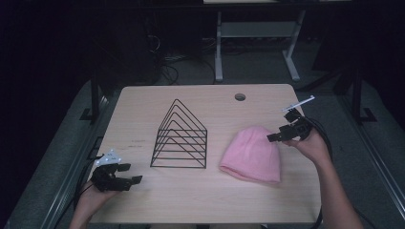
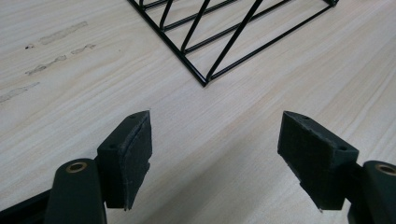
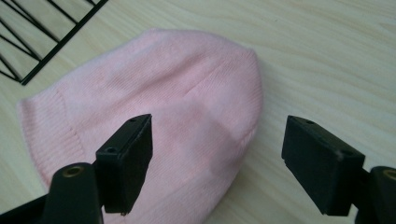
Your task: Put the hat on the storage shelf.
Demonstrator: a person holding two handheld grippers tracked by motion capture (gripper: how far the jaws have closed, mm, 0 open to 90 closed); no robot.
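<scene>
I see the pink hat (image 1: 251, 154) lying flat on the table (image 1: 143, 102), right of centre and just right of the black wire rack (image 1: 180, 137), its rounded crown toward the far edge. My right gripper (image 1: 276, 137) hovers at the hat's right side above the crown, jaws wide apart and holding nothing. My left gripper (image 1: 130, 173) sits well away near the table's front left corner, pointed at the rack's near corner, jaws likewise wide open and empty.
</scene>
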